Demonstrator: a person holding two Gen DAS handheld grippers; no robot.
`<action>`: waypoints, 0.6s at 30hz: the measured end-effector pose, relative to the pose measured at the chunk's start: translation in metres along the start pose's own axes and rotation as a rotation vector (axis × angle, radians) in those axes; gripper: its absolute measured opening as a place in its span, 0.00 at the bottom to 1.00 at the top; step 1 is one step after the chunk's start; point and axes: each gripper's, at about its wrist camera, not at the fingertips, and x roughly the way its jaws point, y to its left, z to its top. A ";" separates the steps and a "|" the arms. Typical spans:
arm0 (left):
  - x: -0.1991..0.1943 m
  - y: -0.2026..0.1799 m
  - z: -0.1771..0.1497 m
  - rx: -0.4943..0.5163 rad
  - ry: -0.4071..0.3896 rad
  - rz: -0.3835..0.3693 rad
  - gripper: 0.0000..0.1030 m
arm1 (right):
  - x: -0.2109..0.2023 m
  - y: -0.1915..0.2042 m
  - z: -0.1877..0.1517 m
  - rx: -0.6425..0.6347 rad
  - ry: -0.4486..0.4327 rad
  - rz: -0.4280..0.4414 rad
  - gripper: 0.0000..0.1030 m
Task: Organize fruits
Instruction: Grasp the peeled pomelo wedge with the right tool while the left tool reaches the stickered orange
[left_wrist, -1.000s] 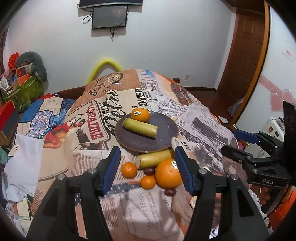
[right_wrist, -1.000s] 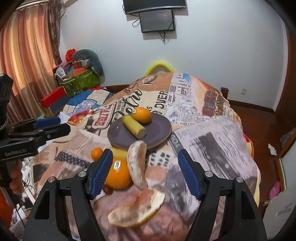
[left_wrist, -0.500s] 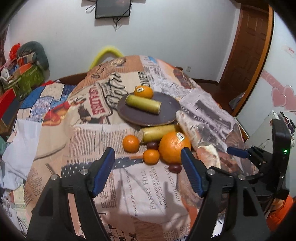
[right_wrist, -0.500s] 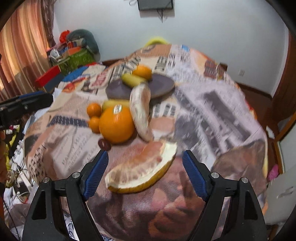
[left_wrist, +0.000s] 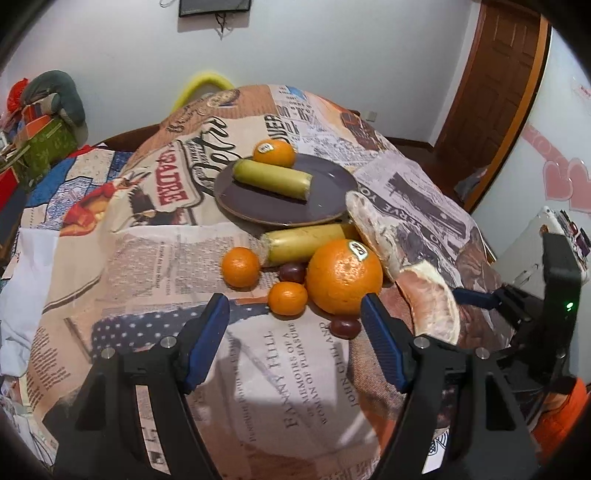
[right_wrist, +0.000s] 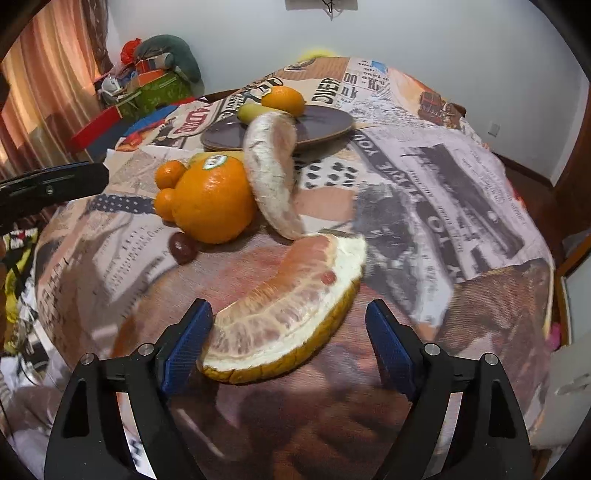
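A dark plate (left_wrist: 325, 184) on the newspaper-print tablecloth holds an orange (left_wrist: 274, 152) and a yellow-green banana piece (left_wrist: 272, 178). In front of it lie a second banana piece (left_wrist: 306, 243), a big orange (left_wrist: 343, 282), two small tangerines (left_wrist: 240, 266) (left_wrist: 287, 298), two dark grapes (left_wrist: 344, 328) and two pomelo wedges (right_wrist: 273, 166) (right_wrist: 284, 314). My left gripper (left_wrist: 295, 343) is open and empty, just short of the small tangerine. My right gripper (right_wrist: 290, 347) is open, low around the near pomelo wedge, its left pad touching the wedge's end.
The round table drops away on all sides. A heap of boxes and bags (left_wrist: 37, 125) stands at the back left, a wooden door (left_wrist: 495, 99) at the back right. A yellow chair back (left_wrist: 201, 86) shows behind the table.
Both grippers have dropped lower and nearer to the fruit. The right one has come down around the near pomelo wedge; the left now faces the tangerines and big orange.
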 end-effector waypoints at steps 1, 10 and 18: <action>0.004 -0.003 0.000 0.005 0.007 -0.006 0.71 | -0.002 -0.004 -0.001 -0.003 -0.001 -0.006 0.80; 0.034 -0.025 0.003 0.048 0.057 -0.034 0.71 | -0.013 -0.040 -0.006 0.084 0.005 -0.025 0.80; 0.056 -0.035 0.009 0.057 0.073 -0.044 0.71 | 0.003 -0.033 0.007 0.092 -0.004 -0.004 0.73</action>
